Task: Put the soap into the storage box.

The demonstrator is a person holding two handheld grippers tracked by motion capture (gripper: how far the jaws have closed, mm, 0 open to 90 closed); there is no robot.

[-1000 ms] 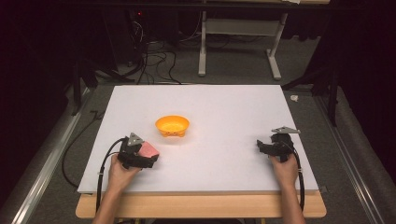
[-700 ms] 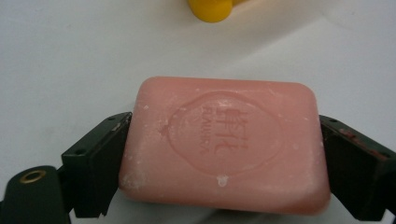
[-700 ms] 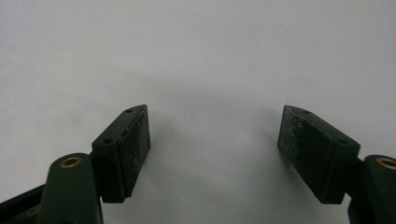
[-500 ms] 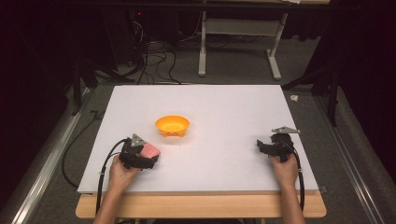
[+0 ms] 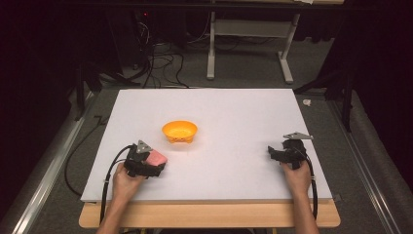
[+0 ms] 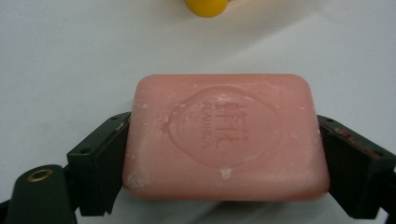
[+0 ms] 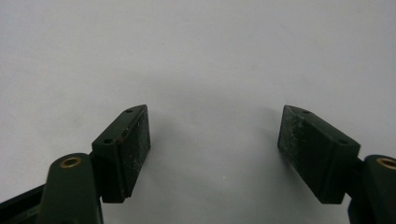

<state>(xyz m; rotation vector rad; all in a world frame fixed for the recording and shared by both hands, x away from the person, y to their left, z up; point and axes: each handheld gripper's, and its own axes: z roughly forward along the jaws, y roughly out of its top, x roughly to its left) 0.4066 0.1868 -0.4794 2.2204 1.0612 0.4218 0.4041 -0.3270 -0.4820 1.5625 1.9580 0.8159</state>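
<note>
A pink soap bar point(image 6: 224, 135) with a stamped oval mark lies flat on the white board between the jaws of my left gripper point(image 6: 223, 128). The jaws have just been closing, and both black pads point(image 6: 105, 154) now press on the bar's short ends. In the high view the soap bar point(image 5: 157, 158) and left gripper point(image 5: 158, 162) sit near the front left of the board. An orange bowl point(image 5: 179, 130) stands just beyond them, and its rim point(image 6: 206, 5) peeks in at the top of the left gripper view. My right gripper point(image 5: 272, 152) rests at the front right, open point(image 7: 215, 116) with nothing between its jaws.
The white board point(image 5: 234, 107) lies on a wooden table whose front edge point(image 5: 209, 215) shows below it. Cables point(image 5: 160, 63) and a desk frame point(image 5: 248, 44) stand on the dark floor beyond the board's far edge.
</note>
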